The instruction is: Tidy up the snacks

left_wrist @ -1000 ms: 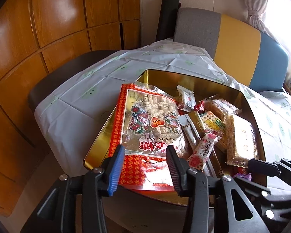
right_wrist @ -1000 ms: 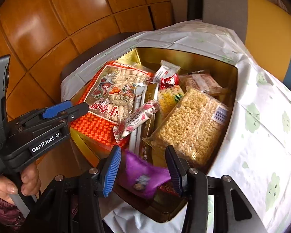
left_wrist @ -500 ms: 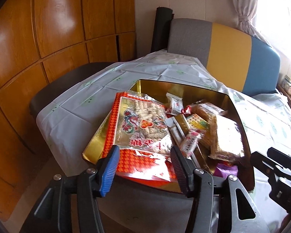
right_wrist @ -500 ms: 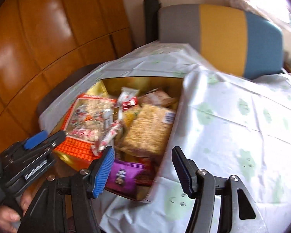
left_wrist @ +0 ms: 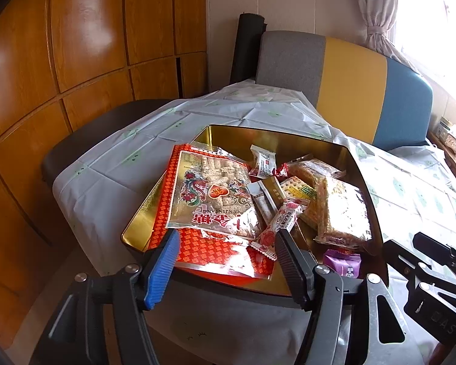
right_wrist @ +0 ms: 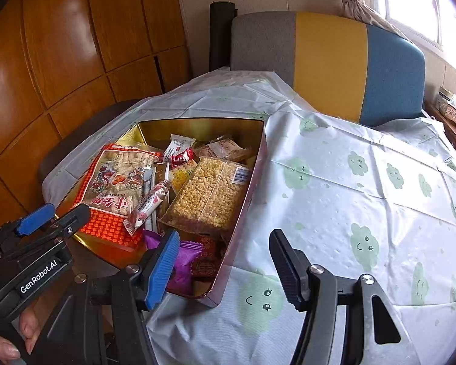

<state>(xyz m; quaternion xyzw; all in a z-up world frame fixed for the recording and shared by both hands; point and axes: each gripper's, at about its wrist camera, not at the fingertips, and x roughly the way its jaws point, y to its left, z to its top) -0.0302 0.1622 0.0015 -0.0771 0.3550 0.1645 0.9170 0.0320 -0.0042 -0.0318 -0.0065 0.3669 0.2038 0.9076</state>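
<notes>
An open gold tin (left_wrist: 258,135) on the table holds mixed snacks: a big red packet (left_wrist: 209,194), a pink-and-white candy bar (left_wrist: 281,219), a puffed rice block (left_wrist: 340,210) and a purple packet (left_wrist: 343,263) in the near corner. My left gripper (left_wrist: 226,237) hovers short of the tin's near edge. Its jaws are opening, with nothing between them. My right gripper (right_wrist: 225,237) stands open over the tin's near right corner and the cloth, also empty. The purple packet (right_wrist: 185,261) lies just past its blue finger. The left gripper (right_wrist: 57,217) shows at lower left, held by a hand (right_wrist: 27,328).
A pale tablecloth (right_wrist: 364,182) with green cloud faces covers the table right of the tin (right_wrist: 197,127). A grey, yellow and blue chair back (right_wrist: 328,60) stands behind the table. Wooden wall panels (left_wrist: 76,45) and a dark seat (left_wrist: 106,121) are at left.
Both grippers drew back from the tin and their jaws widened. The right one swung right, over the cloth. The purple packet, earlier between its fingers, now lies in the tin's near corner.
</notes>
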